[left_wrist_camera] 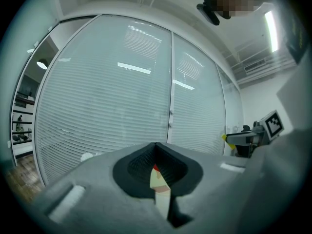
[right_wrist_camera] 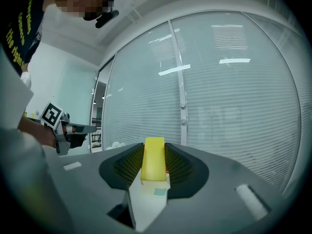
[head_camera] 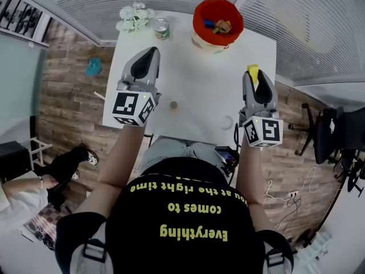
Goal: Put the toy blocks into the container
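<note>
Yellow block (right_wrist_camera: 154,159) clamped in right tongs (head_camera: 255,80), worktop's (head_camera: 194,96) right edge; left tongs (head_camera: 153,51) together. Tip-only grip may slip short of container (head_camera: 198,17).

1. Yellow block (right_wrist_camera: 154,159), clamped in your right gripper (head_camera: 255,81): the lower end is hidden between the jaws. The head view shows its tip only.
2. Red container (head_camera: 196,21): the blocks inside are too small to count, and its base is hidden under the rim.
3. Small round thing (head_camera: 173,104) on the table (head_camera: 205,90): too small to identify.
4. Teal item (head_camera: 94,66) on the floor: too small to tell.
5. Seated person (head_camera: 23,201): cut off by the left edge.
6. Table, near edge: hidden by your body.
</note>
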Available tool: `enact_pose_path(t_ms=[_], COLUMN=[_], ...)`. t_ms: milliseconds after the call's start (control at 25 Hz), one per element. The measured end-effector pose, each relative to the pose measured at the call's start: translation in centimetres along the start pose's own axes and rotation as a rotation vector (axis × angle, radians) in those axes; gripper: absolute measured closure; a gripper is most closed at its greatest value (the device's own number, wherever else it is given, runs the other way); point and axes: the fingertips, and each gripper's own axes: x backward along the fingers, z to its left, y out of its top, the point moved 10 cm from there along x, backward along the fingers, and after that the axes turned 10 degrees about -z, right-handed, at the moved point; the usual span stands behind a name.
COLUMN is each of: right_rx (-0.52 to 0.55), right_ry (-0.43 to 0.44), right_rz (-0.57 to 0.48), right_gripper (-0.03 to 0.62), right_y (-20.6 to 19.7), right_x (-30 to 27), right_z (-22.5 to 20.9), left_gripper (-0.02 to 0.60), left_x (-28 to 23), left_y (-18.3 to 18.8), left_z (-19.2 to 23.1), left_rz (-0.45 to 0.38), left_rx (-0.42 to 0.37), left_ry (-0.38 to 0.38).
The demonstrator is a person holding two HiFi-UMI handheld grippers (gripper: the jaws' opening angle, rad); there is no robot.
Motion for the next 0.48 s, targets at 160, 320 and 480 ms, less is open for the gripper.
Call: enact_pose_path(t_ms=[160,320,480], right_rx=[-0.004,-0.013,-0.020], right_ry=[0.004,0.013,0.031], right_rz=[-0.003,-0.013,-0.020], right_gripper=[0.445,0.445,0.445], right_y=[0.0,0.3,0.5], right_x=[-0.4,-0.8,-1.7], right_z=[-0.1,-0.4,-0.9], left_gripper=[0.582,0.582,0.581], left_x=[-0.3,-0.6,-1.2], left_y=[-0.3,-0.4,-0.5], left_z=[0.0,-0.3,-0.4], left_rz=[0.007,0.008,0.012], left_rx=[0.002,-0.001,0.000], left_ry=[0.001,0.003,0.011])
